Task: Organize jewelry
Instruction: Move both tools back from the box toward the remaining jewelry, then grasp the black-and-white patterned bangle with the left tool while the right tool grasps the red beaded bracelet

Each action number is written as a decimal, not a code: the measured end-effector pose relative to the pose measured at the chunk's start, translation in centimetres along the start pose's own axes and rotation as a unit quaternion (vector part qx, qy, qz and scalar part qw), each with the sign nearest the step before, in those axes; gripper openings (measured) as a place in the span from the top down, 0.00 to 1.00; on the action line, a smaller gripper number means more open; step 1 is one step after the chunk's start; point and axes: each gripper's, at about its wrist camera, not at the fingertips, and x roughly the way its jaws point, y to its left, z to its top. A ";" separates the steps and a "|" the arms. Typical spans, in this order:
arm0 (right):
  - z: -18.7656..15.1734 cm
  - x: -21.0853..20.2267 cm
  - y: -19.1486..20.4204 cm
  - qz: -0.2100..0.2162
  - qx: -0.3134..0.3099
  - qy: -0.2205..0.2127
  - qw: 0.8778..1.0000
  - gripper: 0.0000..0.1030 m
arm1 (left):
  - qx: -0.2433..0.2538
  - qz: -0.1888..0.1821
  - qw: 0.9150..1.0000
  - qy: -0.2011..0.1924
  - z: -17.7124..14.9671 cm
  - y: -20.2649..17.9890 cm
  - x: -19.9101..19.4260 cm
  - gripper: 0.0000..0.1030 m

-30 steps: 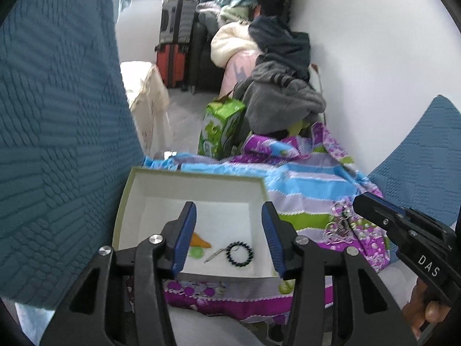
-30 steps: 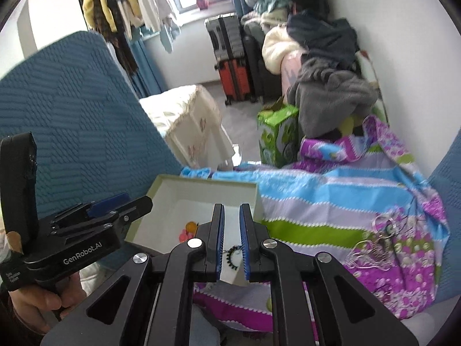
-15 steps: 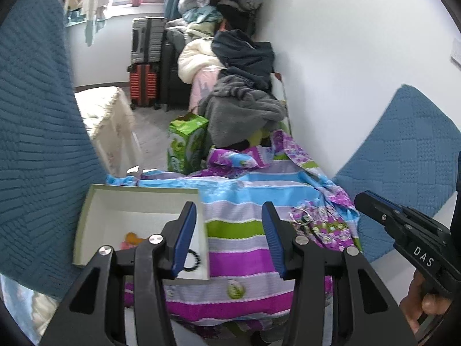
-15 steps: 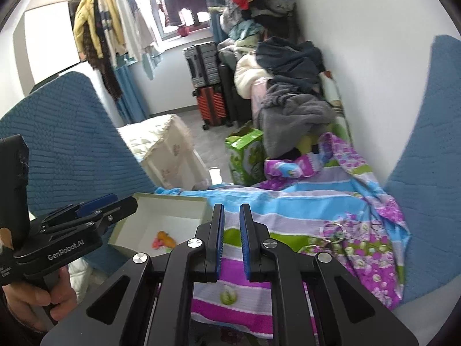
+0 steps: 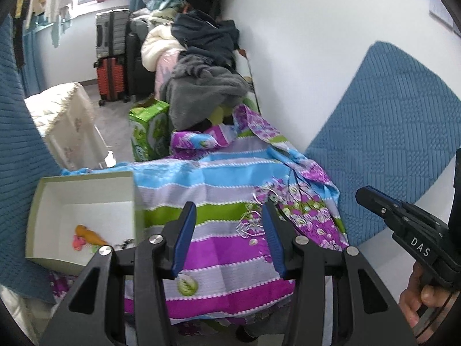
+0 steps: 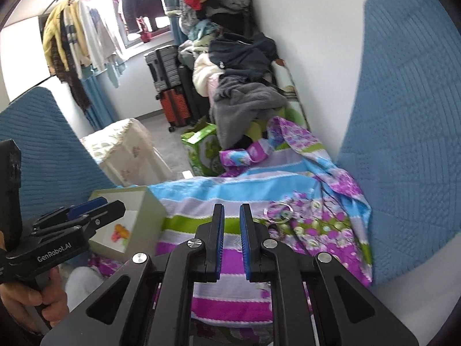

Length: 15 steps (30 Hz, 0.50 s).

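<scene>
A white open box point(image 5: 86, 201) sits at the left on a striped purple, green and blue cloth point(image 5: 224, 250); it also shows in the right wrist view point(image 6: 152, 210). In it lie an orange piece point(image 5: 89, 235), a pink piece point(image 5: 77, 242) and a black bead bracelet point(image 5: 126, 242). Silver jewelry point(image 5: 252, 225) lies on the cloth right of the box, seen as silver rings in the right wrist view point(image 6: 278, 212). My left gripper point(image 5: 227, 239) is open and empty above the cloth. My right gripper point(image 6: 232, 239) has its jaws nearly together with nothing between them.
Blue quilted cushions stand at the right point(image 5: 397, 132) and left point(image 6: 37, 132). A green carton point(image 5: 148, 132), a pile of clothes point(image 5: 201, 86), suitcases point(image 5: 111, 57) and a white covered stand point(image 5: 66, 121) fill the room behind. A white wall point(image 5: 302, 43) runs along the right.
Both grippers have swung to the right, away from the box and toward the silver jewelry on the cloth. The left stays open and the right stays nearly closed.
</scene>
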 end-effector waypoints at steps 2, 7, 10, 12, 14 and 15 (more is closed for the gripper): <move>-0.9 0.5 -1.3 -0.004 0.007 0.005 1.000 0.91 | 0.005 -0.003 1.000 0.003 -0.3 -0.7 0.8 0.54; -3.2 2.3 -3.9 -0.014 0.023 0.028 0.999 0.91 | 0.017 -0.021 0.999 0.021 -1.1 -2.5 3.6 0.53; -4.6 3.7 -5.3 -0.019 0.029 0.042 0.999 0.91 | 0.022 -0.028 0.999 0.033 -1.7 -3.2 5.6 0.53; -5.6 4.8 -6.1 -0.022 0.032 0.054 0.998 0.90 | 0.022 -0.031 0.998 0.044 -2.0 -3.5 7.2 0.54; -6.6 6.1 -6.9 -0.026 0.036 0.069 0.997 0.89 | 0.022 -0.035 0.998 0.054 -2.3 -3.7 8.8 0.54; -7.0 6.7 -7.2 -0.025 0.038 0.076 0.996 0.89 | 0.023 -0.035 0.997 0.058 -2.5 -3.9 9.6 0.54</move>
